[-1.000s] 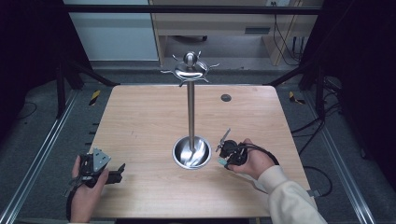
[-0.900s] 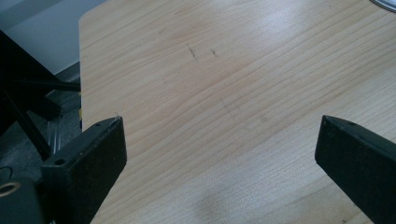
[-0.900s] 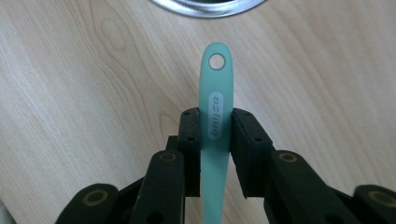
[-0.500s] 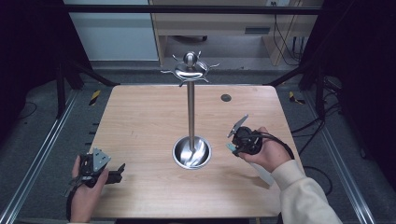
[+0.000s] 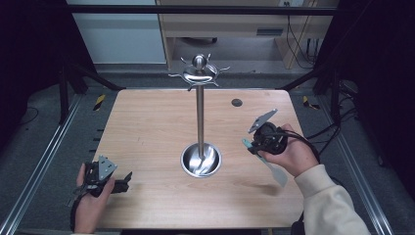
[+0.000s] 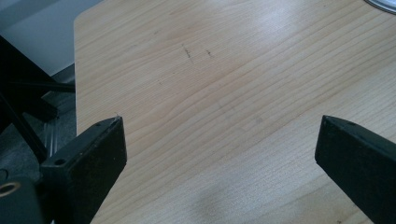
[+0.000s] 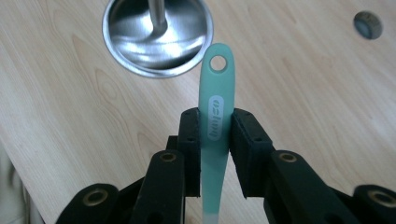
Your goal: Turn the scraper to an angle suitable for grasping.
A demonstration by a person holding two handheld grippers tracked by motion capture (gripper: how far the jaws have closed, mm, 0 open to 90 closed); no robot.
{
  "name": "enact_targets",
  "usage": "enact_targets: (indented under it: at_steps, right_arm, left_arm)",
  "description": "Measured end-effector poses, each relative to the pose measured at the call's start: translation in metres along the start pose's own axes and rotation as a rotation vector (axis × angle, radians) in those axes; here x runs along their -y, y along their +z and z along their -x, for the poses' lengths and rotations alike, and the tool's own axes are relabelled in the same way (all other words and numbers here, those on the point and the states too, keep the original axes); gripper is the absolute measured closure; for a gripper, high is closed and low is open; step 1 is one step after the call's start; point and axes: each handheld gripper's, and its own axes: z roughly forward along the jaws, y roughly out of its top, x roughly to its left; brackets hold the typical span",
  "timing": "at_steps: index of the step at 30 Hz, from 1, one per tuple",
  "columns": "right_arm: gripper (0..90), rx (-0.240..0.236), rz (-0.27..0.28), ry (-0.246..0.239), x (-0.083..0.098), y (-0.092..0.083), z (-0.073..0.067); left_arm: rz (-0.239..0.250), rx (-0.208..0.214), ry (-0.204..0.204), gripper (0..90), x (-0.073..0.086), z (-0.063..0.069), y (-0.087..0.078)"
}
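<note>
Right gripper view has the right claw (image 7: 215,128) clamped on a mint spatula (image 7: 215,100), handle hole pointing ahead toward the hook stand (image 5: 199,115), which sits off to its left on the worktop (image 5: 147,127). Left claw (image 6: 219,154) is wide open, empty, farther away.

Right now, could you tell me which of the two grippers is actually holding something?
The right gripper: its jaws clamp the handle of a mint-green utensil, while the left gripper stands open over bare table.
</note>
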Motion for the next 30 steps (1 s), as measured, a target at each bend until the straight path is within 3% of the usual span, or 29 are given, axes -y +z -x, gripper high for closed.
enact_targets:
  at_steps: [10,13,22,30]
  right_arm:
    - [74.4,0.001,0.1,0.02,-0.002,-0.024,0.005]
    - [74.4,-0.013,0.153,0.036,-0.002,-0.029,0.005]
    - [74.4,-0.022,0.245,0.017,-0.01,-0.044,0.0]
    - [74.4,-0.035,0.333,0.029,-0.015,-0.054,-0.002]
  left_arm:
    - [0.01,0.007,-0.002,1.9,-0.001,0.0,0.001]
    - [0.016,0.003,-0.004,1.9,-0.002,-0.001,0.0]
    - [0.019,-0.001,-0.011,1.9,-0.001,-0.002,-0.001]
    - [0.019,0.0,-0.01,1.9,-0.001,-0.002,-0.001]
